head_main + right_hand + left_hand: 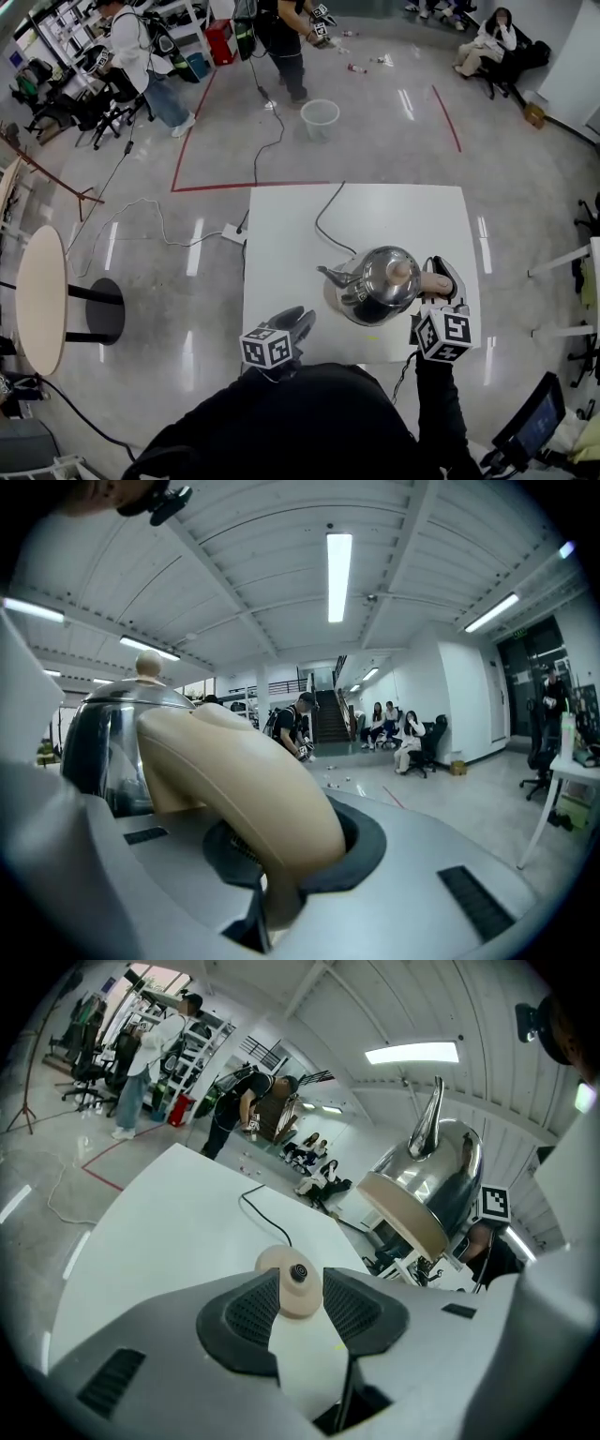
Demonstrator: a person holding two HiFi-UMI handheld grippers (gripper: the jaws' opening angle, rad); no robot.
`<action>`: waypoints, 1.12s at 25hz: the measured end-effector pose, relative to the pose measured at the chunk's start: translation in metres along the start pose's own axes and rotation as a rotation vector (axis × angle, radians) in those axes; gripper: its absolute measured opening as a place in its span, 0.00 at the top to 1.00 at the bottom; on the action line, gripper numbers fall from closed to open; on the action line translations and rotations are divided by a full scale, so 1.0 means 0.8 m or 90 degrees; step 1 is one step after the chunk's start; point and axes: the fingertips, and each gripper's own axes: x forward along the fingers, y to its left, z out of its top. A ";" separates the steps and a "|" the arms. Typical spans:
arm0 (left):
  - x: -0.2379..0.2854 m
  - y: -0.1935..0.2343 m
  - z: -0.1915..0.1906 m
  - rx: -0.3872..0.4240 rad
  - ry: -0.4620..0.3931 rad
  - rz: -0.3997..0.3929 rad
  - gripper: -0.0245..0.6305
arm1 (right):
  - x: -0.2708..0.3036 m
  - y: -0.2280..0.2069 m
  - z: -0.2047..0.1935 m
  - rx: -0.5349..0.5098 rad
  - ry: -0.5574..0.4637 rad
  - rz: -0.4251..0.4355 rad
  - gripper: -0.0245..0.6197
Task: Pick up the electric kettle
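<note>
A shiny steel electric kettle (375,286) with a beige handle (436,281) hangs above the white table (281,225). My right gripper (441,283) is shut on that handle (234,789), which fills its jaws (281,855); the steel body (103,733) shows at left. In the left gripper view the kettle (431,1185) floats tilted at upper right, off its round beige base (298,1283), which lies on the table beyond the jaws with its black cord (262,1208) trailing away. My left gripper (300,323) rests near the table's front edge, open (298,1312), holding nothing.
The cord (328,216) runs off the table's far edge toward a power strip (232,232) on the floor. A round wooden table (42,300) stands at left, a clear bucket (320,117) beyond, and people stand and sit at the back.
</note>
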 end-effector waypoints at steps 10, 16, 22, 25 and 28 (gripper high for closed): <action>-0.013 -0.026 0.058 0.031 -0.076 -0.031 0.72 | -0.021 -0.012 0.030 0.014 -0.025 -0.009 0.89; 0.005 -0.055 0.042 0.002 -0.055 -0.040 0.72 | -0.030 -0.058 0.068 0.036 -0.038 -0.033 0.89; -0.008 -0.038 0.042 -0.005 -0.053 -0.036 0.72 | -0.040 -0.064 0.081 0.052 -0.050 -0.062 0.89; -0.011 -0.032 0.035 -0.011 -0.049 -0.038 0.72 | -0.044 -0.064 0.078 0.058 -0.053 -0.073 0.89; -0.012 -0.027 0.032 -0.013 -0.045 -0.037 0.72 | -0.045 -0.063 0.078 0.061 -0.055 -0.078 0.89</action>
